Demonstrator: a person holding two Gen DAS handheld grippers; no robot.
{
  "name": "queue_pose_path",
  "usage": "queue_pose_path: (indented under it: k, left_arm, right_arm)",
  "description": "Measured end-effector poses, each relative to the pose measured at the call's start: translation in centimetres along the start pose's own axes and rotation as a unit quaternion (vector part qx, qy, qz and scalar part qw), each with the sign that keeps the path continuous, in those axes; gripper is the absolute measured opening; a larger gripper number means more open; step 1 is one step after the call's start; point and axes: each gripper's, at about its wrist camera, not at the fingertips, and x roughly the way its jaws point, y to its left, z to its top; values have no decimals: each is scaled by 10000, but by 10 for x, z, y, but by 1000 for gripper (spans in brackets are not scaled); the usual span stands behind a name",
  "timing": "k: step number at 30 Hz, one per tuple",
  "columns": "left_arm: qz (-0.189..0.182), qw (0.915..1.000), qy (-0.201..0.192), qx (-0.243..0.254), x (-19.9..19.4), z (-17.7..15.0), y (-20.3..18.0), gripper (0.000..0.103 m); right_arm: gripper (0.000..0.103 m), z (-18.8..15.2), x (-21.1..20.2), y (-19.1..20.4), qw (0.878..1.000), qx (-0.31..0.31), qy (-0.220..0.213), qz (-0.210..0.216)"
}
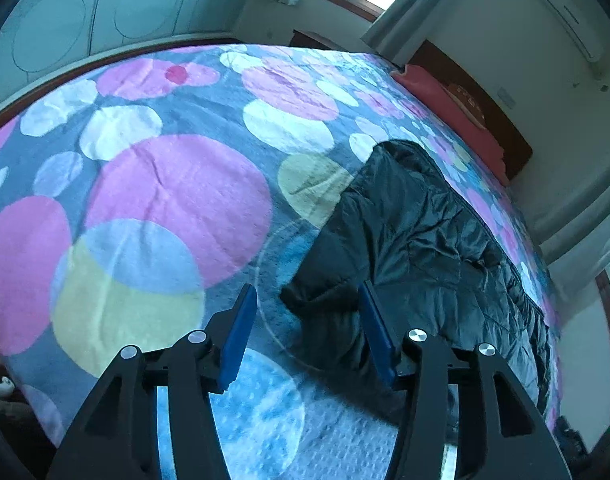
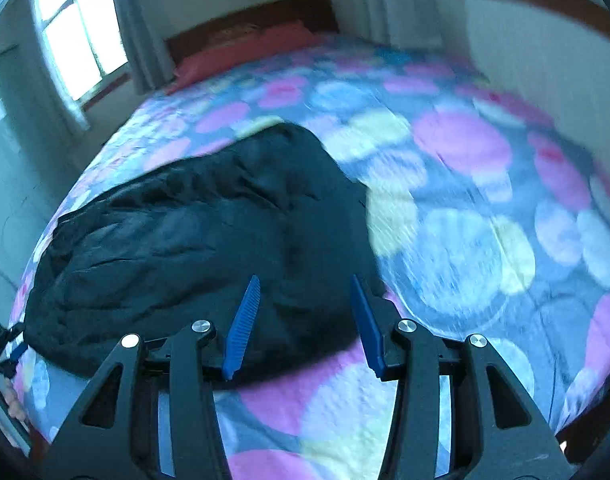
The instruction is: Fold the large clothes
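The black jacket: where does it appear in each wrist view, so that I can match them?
Left wrist: the black jacket lies right of centre, beyond the open left gripper.
Right wrist: it lies left of centre, beyond the open right gripper.
Shared landmark: the red pillow by the headboard.

a black quilted jacket [image 1: 421, 240] lies flat and rumpled along one side of the bed.

Right view motion-blurred; jacket [image 2: 193, 232] detail smeared, blanket [image 2: 485, 208] pattern streaked; both tool bodies cut off at btm edge
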Motion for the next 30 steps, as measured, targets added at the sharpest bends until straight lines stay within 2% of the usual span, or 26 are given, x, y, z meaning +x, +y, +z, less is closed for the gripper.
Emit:
queue_pose_path:
  k: [7, 11, 15, 20, 22, 30]
  left_arm:
    - [117, 9999, 14, 0, 0, 1, 5, 53]
    - [203, 9998, -27, 81, -2, 4, 4, 53]
    - [286, 9994, -111, 146, -6, 9, 2, 53]
    - [341, 9991, -160, 204, -7, 14, 0, 53]
    - [352, 9991, -134, 194, -5, 15, 0, 53]
    - [285, 9993, -101, 225, 0, 17, -9, 53]
  right_arm:
    - [44, 7, 39, 90, 9939, -994, 128, 464]
    - [40, 14, 56, 138, 9874, -1511, 4, 468]
    - [40, 21, 75, 173, 9813, -1906, -152, 214]
    - [36, 14, 110, 186, 9757, -2172, 89, -290]
    - [36, 5, 128, 185, 9741, -2210, 292, -369]
    - [36, -10, 140, 184, 9726, -2257, 233, -498]
